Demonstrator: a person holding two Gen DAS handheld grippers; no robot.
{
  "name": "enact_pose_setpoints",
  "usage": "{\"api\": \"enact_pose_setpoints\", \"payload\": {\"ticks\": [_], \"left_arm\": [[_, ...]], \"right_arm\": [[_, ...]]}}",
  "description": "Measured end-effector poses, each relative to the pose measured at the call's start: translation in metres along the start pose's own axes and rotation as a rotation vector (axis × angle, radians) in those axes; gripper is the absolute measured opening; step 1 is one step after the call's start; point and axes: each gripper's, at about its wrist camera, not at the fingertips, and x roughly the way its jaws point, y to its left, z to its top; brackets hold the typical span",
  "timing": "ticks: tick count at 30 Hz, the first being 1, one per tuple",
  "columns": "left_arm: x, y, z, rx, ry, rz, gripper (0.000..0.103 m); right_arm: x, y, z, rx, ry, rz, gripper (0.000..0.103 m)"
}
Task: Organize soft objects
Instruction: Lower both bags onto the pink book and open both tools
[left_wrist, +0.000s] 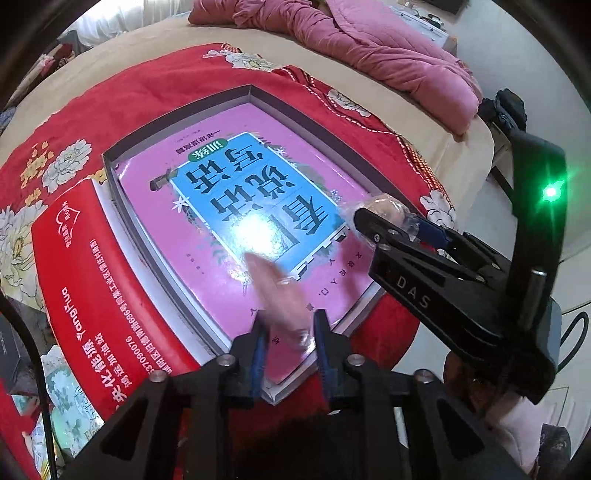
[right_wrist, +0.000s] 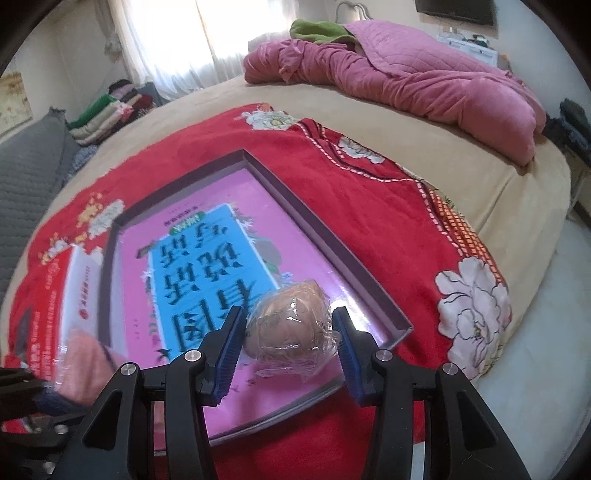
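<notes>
On the red blanket (right_wrist: 369, 221), shallow box (right_wrist: 332, 240) holding pink book (left_wrist: 295, 155), your left gripper (left_wrist: 288, 334) parted around blurred pink item (left_wrist: 280, 295), your right gripper (right_wrist: 290, 334) clasping wrapped bun (right_wrist: 291, 328) over book.

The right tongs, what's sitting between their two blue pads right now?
A round, plastic-wrapped soft bun sits between the right tongs, above the pink book in the box; the right wrist view shows it best.

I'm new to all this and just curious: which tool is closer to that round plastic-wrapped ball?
Right. The right tool grips the wrapped ball between its fingers; the left tool is apart, at the near edge of the box.
</notes>
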Motion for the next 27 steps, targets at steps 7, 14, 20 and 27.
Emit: {"api": "enact_pose_setpoints", "payload": {"ticks": [7, 14, 20, 27], "left_arm": [[-0.006, -0.001, 0.001, 0.005, -0.019, 0.006, 0.044], [-0.011, 0.004, -0.001, -0.016, -0.028, 0.019, 0.059], [-0.017, 0.004, -0.006, -0.01, -0.033, 0.009, 0.062], [-0.02, -0.008, -0.018, 0.033, -0.027, 0.002, 0.07]], "right_arm": [[0.002, -0.007, 0.0, 0.029, -0.002, -0.014, 0.051], [-0.003, -0.01, -0.002, 0.035, 0.0, -0.022, 0.057], [-0.01, -0.01, -0.001, 0.032, -0.016, -0.031, 0.059], [-0.018, -0.019, 0.001, 0.069, -0.027, -0.038, 0.059]]}}
